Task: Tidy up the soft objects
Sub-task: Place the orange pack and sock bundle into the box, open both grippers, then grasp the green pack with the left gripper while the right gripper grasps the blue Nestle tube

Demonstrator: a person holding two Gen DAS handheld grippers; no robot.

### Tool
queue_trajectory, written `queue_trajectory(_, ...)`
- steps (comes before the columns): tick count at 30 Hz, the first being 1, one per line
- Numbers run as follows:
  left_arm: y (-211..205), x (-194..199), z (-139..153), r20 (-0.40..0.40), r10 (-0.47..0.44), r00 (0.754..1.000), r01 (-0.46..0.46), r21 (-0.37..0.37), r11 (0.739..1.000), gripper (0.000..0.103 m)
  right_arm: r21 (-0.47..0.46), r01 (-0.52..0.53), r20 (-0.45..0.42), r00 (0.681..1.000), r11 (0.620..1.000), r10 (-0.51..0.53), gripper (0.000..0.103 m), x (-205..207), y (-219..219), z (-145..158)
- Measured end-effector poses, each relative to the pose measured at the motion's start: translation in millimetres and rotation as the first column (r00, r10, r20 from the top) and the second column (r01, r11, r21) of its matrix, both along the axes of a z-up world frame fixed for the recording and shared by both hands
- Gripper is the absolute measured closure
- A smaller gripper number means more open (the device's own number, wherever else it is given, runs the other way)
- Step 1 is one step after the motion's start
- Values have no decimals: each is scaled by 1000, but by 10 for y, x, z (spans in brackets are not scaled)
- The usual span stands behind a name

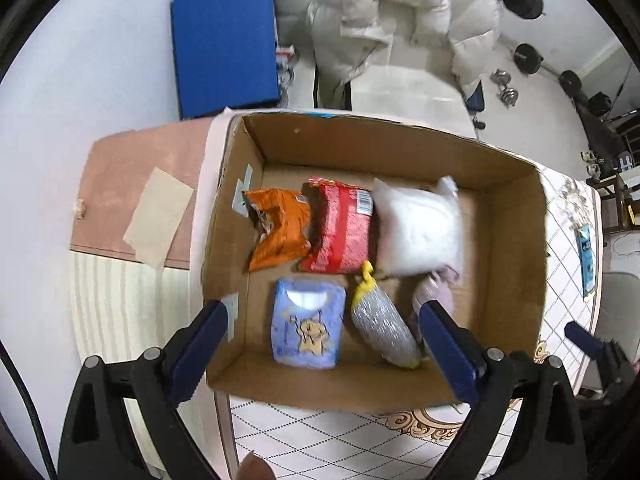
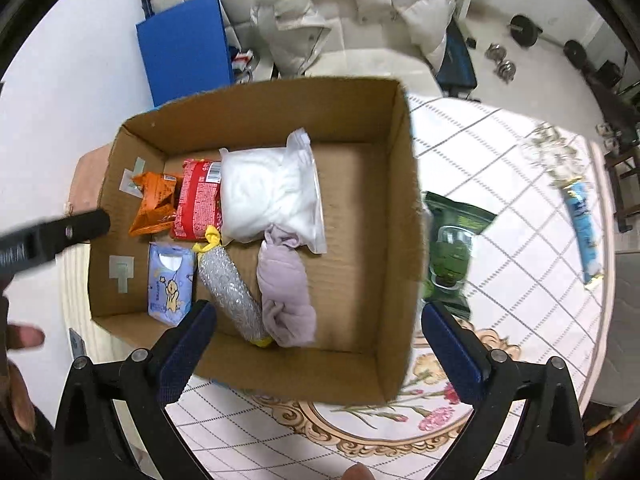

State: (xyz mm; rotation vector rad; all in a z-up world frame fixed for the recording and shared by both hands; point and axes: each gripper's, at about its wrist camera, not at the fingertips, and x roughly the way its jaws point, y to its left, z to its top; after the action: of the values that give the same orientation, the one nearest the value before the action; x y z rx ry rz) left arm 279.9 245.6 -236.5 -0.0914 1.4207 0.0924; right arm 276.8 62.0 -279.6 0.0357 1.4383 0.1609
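An open cardboard box point(image 2: 400, 208) sits on a patterned tablecloth point(image 2: 512, 168), and its tall right wall stands between the things inside and a green packet point(image 2: 452, 248) lying on the cloth just outside; further right on the cloth lies a blue wrapper point(image 2: 580, 216); behind the box are a blue panel point(image 1: 224, 44) and a white puffy jacket point(image 1: 404, 16) draped over a seat.

Inside, along the far half from left to right: an orange snack bag point(image 1: 280, 232) against the left wall, a red packet point(image 1: 344, 228) touching it, then a clear bag of white stuffing point(image 2: 272, 196) touching the red one; in the near half, a blue tissue pack point(image 1: 308, 324), a silver sponge with yellow ends point(image 2: 232, 284) and a rolled lilac cloth point(image 2: 286, 288), side by side (the cloth's top end is tucked against the white bag). The sponge's long axis runs from far-left to near-right, its knotted yellow end pointing at the red packet; the cloth lies nearly parallel to it, lengthwise front to back.

The left gripper point(image 1: 324, 344) hangs above the near-left part of the box, fingers spread wide with nothing between them; the right gripper point(image 2: 316, 344) hovers over the near edge of the box, likewise wide apart and holding nothing, its right finger outside the box wall near the green packet.
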Motion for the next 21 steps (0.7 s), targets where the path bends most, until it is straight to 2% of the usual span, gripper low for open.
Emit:
queue_trajectory(6,-190,-473,308,122,4,992,-12,63,998,4,3,12,86,996,1000,-12,0,-334,-164,401)
queue_trajectory(9,-225,-659,480,181,10,983,-24,78,997,0,-1,18,132,991,1000,-18,0,-513,-220,586)
queue_trajectory(15,-246,-930,742,250,34,968,-54,74,996,0,-1,14,203,979,1000,-14,0,-806,-312,928)
queue_trajectory(21,-304,-1109,920,289,43,956,-69,81,994,0,42,17,232,972,999,-27,0,-990,-427,1167)
